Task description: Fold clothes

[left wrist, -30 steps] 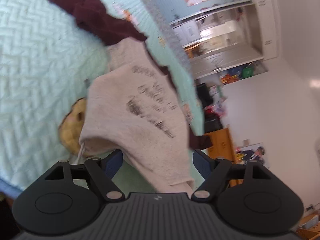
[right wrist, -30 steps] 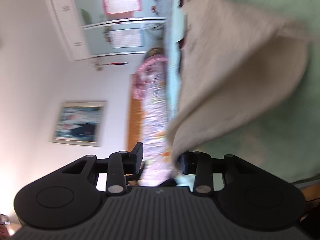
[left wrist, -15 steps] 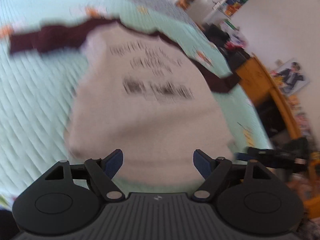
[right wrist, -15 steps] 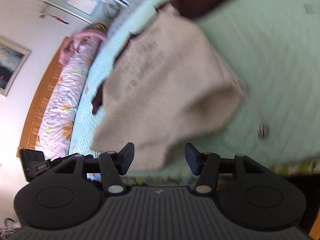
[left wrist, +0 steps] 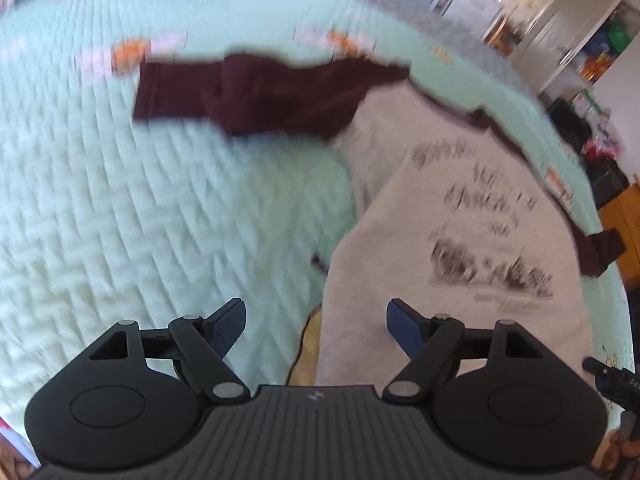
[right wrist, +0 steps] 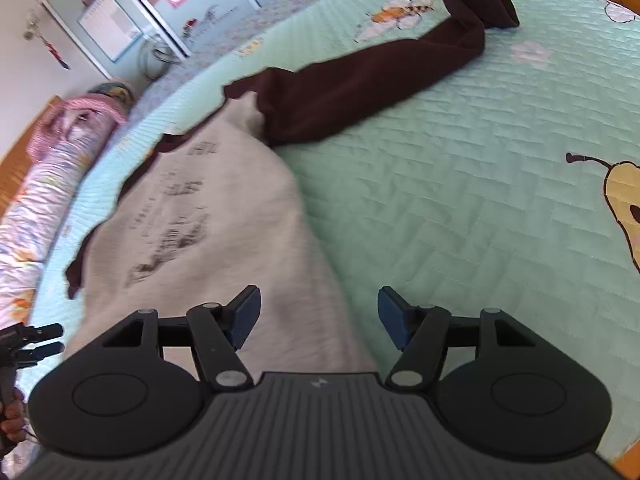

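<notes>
I had both tools wide open and holding nothing: the left gripper point(left wrist: 316, 326) and the right gripper point(right wrist: 319, 314) hung above the shirt point(left wrist: 460, 248). It lay flat on the bedspread point(left wrist: 140, 220), at frame right, sleeves point(right wrist: 372, 84) spread for folding.

Print: dark lettering on the cream, maroon-sleeved sweatshirt point(left wrist: 460, 240) is blurring beyond reading.
Hem: running out of sight beneath both gripper bodies.
Yellow pear picture point(right wrist: 624, 208): being cut by the right edge.
</notes>
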Tool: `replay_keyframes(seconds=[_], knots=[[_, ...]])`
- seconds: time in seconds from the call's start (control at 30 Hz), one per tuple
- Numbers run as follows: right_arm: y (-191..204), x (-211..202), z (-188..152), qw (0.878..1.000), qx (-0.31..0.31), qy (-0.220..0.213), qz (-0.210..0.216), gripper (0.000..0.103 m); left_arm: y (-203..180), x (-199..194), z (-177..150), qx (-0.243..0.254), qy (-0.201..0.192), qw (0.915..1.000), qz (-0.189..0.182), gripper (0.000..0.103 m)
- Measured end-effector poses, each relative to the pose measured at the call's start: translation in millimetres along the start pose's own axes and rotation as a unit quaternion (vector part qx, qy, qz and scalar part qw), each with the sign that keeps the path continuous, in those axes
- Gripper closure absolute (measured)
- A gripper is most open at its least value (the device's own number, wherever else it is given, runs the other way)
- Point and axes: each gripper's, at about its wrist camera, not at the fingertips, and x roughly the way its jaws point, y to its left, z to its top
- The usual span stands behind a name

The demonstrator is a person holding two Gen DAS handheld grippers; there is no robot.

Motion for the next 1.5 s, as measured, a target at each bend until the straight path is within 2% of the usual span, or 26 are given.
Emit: replay_keyframes(seconds=[0.07, 0.1, 0.13, 0.17, 0.27, 0.33, 0.47, 0.57, 0.63, 0.67, 0.73, 0.77, 0.87, 0.9, 0.93, 1.07, 1.23, 1.33, 1.4, 1.5], knots=[[3, 1, -5, 1.0, -0.03, 0.003, -0.008, 0.037, -5, 3, -10, 0.023, 0.01, 0.9997, 0.006, 0.024], [6, -1, -8, 0.999, -0.051, 0.005, -0.011, 0.044, -7, 2, -14, 0.033, 0.01, 0.9994, 0.008, 0.024], [10, -3, -11, 0.997, -0.07, 0.011, -0.01, 0.072, -9, 0, -17, 0.04, 0.01, 0.9991, 0.007, 0.029], [13, -4, -12, 0.997, -0.081, 0.018, -0.007, 0.084, -10, -1, -20, 0.048, 0.009, 0.9988, 0.005, 0.042], [23, -10, -17, 0.994, -0.109, 0.027, -0.011, 0.084, -15, -4, -23, 0.062, 0.012, 0.998, 0.005, 0.064], [26, -14, -16, 0.993, -0.111, 0.031, -0.014, 0.084, -17, -5, -23, 0.071, 0.011, 0.9973, 0.017, 0.073], [23, -34, -14, 0.993, -0.108, 0.029, -0.032, 0.086, -18, -6, -24, 0.093, 0.005, 0.9947, 0.043, 0.074], [11, -33, -13, 0.993, -0.101, 0.037, -0.049, 0.086, -16, 0, -26, 0.094, 0.011, 0.9945, 0.045, 0.07], [-3, -23, -14, 0.995, -0.075, 0.049, -0.034, 0.08, -16, 3, -27, 0.095, 0.013, 0.9942, 0.048, 0.069], [-10, -22, -14, 0.997, -0.051, 0.049, -0.023, 0.079, -16, 2, -26, 0.096, 0.013, 0.994, 0.051, 0.063], [-22, -23, -14, 0.999, -0.004, 0.046, 0.0, 0.069, -15, 0, -25, 0.093, 0.017, 0.9941, 0.052, 0.056], [-27, -24, -14, 0.999, 0.013, 0.046, 0.013, 0.068, -15, -1, -24, 0.092, 0.019, 0.9942, 0.052, 0.055], [-35, -34, -13, 0.998, 0.047, 0.044, 0.026, 0.062, -9, -10, -18, 0.065, 0.012, 0.9962, 0.057, 0.05], [-37, -38, -12, 0.998, 0.054, 0.037, 0.023, 0.057, -8, -14, -16, 0.058, 0.006, 0.9966, 0.058, 0.05], [-37, -43, -10, 0.998, 0.058, 0.027, 0.018, 0.053, -8, -17, -14, 0.056, -0.001, 0.9969, 0.056, 0.05], [-34, -50, 4, 0.998, 0.052, -0.005, 0.02, 0.049, -15, -16, 5, 0.057, -0.023, 0.9975, 0.037, 0.046], [-9, -23, 20, 1.0, 0.006, 0.003, 0.017, 0.046, -25, 8, 40, 0.049, -0.033, 0.998, 0.023, 0.04], [2, -5, 35, 1.0, -0.008, 0.005, 0.026, 0.046, -17, 25, 66, -0.003, -0.027, 0.9995, -0.015, 0.039], [3, 7, 50, 0.999, 0.011, 0.008, 0.049, 0.045, -5, 37, 83, -0.054, -0.029, 0.9972, -0.043, 0.039], [5, 25, 76, 0.995, 0.045, 0.008, 0.083, 0.042, 2, 54, 110, -0.107, -0.022, 0.9932, -0.04, 0.037]])
